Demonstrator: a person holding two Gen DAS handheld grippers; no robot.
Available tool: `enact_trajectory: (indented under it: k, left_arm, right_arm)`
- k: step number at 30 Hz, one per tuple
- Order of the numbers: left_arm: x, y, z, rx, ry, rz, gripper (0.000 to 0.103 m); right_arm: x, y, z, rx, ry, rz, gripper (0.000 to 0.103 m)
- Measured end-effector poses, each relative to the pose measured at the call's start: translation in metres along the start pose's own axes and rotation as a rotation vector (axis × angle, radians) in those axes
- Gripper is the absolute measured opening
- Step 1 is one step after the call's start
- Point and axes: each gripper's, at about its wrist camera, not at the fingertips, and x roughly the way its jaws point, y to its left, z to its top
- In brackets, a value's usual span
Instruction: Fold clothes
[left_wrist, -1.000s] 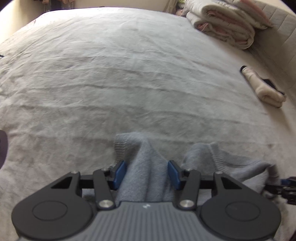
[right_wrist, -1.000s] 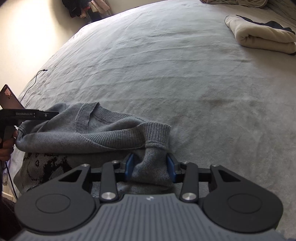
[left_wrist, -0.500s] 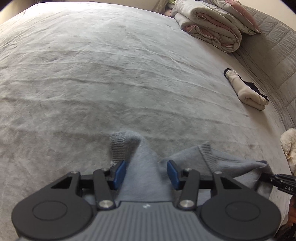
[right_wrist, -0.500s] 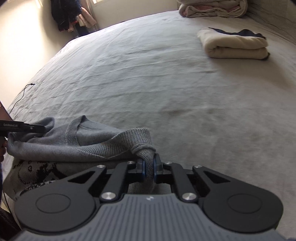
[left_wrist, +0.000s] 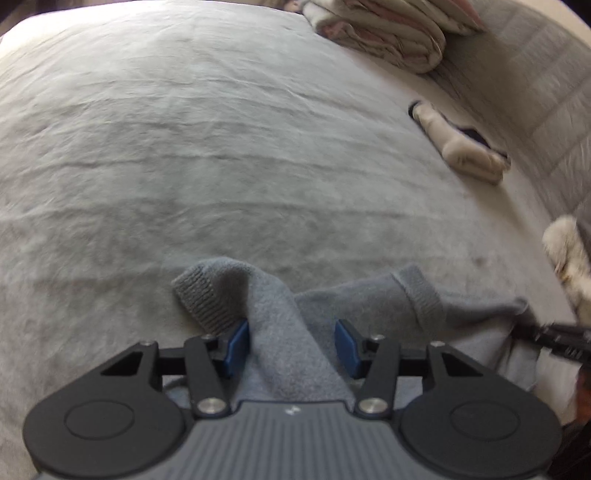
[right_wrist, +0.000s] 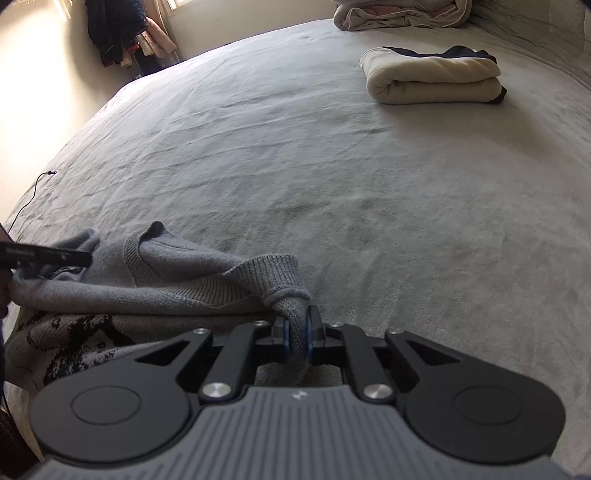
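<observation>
The right gripper is shown closed, its blue pads pinched on a bunched ribbed edge of the grey sweater; the knit is squeezed to a thin fold between the jaws and hangs slack below them. The left gripper is shown about half open. A ridge of the same sweater rises between its blue pads; the left pad lies against the cloth, while a gap is seen beside the right pad, so no firm clamp is read here. The tip of the opposite gripper is seen at the frame edge in each wrist view, at the far side of the garment, so the two tools are placed at opposite ends of one bunched edge.

The sweater is heaped at the near edge of the bed, partly over the side, with a black-and-white patterned panel exposed beneath the grey knit. The fabric is judged soft, thick and limp, light for its bulk and not fragile; no shape is held by it, and stretching or sagging is to be expected wherever it is left unsupported. The ribbed bands at cuff, hem and collar are judged the firmest places to be gripped, since slipping is resisted by their texture.

Farther off, a folded cream garment is laid on the bed, well apart from the sweater, and a rolled quilt is seen by the headboard.
</observation>
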Motion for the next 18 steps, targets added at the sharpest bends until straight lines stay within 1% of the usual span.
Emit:
enact_trajectory:
  k: [2,4,6,7,8,9,12,14,18]
  left_arm:
    - [0.002,-0.008,-0.004,0.041,-0.015,0.035,0.052]
    - [0.001,-0.016,-0.007,0.077,-0.028,0.070,0.044]
    - [0.000,-0.019,-0.010,0.073,-0.045,0.095,0.030]
    - [0.000,-0.020,-0.011,0.067,-0.054,0.106,0.026]
    - [-0.001,-0.021,-0.012,0.060,-0.063,0.118,0.020]
    - [-0.001,-0.022,-0.013,0.053,-0.073,0.129,0.016]
    - [-0.005,-0.024,-0.012,0.025,-0.104,0.155,0.012]
    - [-0.010,-0.024,-0.009,-0.002,-0.129,0.161,0.011]
    - [-0.022,-0.016,0.002,-0.063,-0.212,0.157,0.011]
  right_arm:
    - [0.001,-0.002,0.000,0.005,0.003,0.004,0.011]
    - [0.002,-0.002,0.000,0.001,0.005,0.002,0.012]
    - [0.003,0.001,0.000,-0.011,0.004,-0.006,0.012]
    - [0.003,0.003,0.000,-0.017,0.004,-0.011,0.012]
    - [0.003,0.004,0.001,-0.021,0.001,-0.016,0.012]
    - [0.004,0.006,0.001,-0.024,-0.001,-0.020,0.012]
    - [0.006,0.009,0.003,-0.009,-0.014,-0.033,0.012]
    - [0.007,0.010,0.005,0.005,-0.019,-0.044,0.011]
    - [0.010,0.016,0.021,-0.025,-0.036,-0.064,0.010]
